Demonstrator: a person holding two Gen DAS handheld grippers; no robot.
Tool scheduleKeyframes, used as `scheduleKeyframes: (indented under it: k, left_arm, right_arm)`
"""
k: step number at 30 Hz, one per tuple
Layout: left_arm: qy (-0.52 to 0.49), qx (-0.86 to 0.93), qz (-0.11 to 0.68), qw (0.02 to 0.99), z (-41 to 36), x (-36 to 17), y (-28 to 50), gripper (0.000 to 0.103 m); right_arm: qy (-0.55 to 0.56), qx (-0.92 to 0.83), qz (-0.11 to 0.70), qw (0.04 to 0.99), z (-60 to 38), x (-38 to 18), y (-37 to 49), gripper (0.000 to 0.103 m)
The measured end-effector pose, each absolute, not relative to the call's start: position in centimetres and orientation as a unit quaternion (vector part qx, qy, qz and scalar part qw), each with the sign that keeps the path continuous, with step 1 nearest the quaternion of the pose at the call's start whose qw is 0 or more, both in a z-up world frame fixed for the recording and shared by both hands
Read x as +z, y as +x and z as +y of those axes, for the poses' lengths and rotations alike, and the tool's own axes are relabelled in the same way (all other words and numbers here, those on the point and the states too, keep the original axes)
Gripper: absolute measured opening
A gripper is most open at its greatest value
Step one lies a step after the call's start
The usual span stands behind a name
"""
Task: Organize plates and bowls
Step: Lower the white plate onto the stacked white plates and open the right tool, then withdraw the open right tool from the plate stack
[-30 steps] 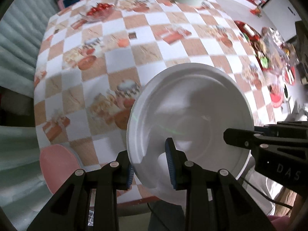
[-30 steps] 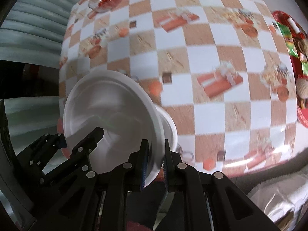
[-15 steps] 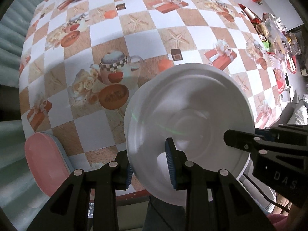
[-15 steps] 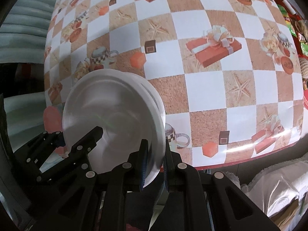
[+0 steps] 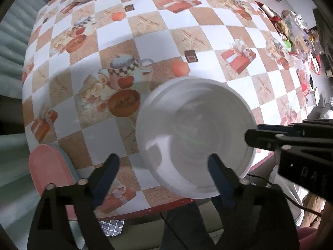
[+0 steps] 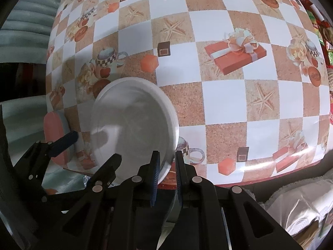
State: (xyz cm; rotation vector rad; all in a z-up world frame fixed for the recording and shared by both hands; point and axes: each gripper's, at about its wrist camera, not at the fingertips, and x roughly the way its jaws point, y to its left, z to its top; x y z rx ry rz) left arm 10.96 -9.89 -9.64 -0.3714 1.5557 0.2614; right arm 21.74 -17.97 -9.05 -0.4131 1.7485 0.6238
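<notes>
Plate: a white plate [image 5: 195, 137] lies near the front edge of the table [image 5: 145, 31], with a little of its rim over that edge; it looks like more than one stacked, though the blur leaves that unsure.
Handling: probably hard ceramic, stiff and glossy, so slippery at the pads and likely to chip if dropped; best taken at the rim, pads above and below.
Left gripper: the left gripper [image 5: 164, 166] points straight down, its jaws have just been opening and stand wide apart, one pad off the plate's left side and one over its near rim, pressing on nothing.
Right gripper: the right gripper [image 6: 166, 162] tilts steeply down, jaws narrow and astride the plate's right rim, but eased, with a gap showing at the outer pad.
</notes>
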Motion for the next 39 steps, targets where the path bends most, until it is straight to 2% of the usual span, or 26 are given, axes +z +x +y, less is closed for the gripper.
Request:
scheduleKeyframes:
  k: [1, 2, 3, 12, 20, 39]
  left_arm:
    - [-0.167, 0.12, 0.694, 0.69, -9.7, -9.5, 10.9, 0.103]
    - [-0.169, 0.124, 0.691, 0.691, -9.3, -9.3, 10.8, 0.103]
    - [-0.172, 0.128, 0.69, 0.691, -8.9, -9.1, 10.8, 0.103]
    - [-0.243, 0.141, 0.696, 0.661, -5.4, -8.7, 8.8, 0.103]
    - [-0.235, 0.159, 0.713, 0.641, -5.3, -8.9, 6.6, 0.103]
    - [-0.213, 0.159, 0.717, 0.644, -5.6, -9.0, 8.3, 0.103]
  right_arm:
    - [-0.176, 0.267, 0.748, 0.582, -18.0, -9.0, 21.8, 0.047]
    - [-0.17, 0.268, 0.747, 0.584, -18.2, -8.7, 22.1, 0.093]
    - [-0.162, 0.271, 0.743, 0.59, -18.4, -8.4, 22.3, 0.103]
    - [-0.16, 0.244, 0.741, 0.605, -19.9, -7.2, 24.0, 0.103]
    - [-0.153, 0.215, 0.754, 0.602, -20.7, -7.9, 23.6, 0.103]
    - [-0.196, 0.212, 0.741, 0.606, -20.4, -8.2, 23.2, 0.103]
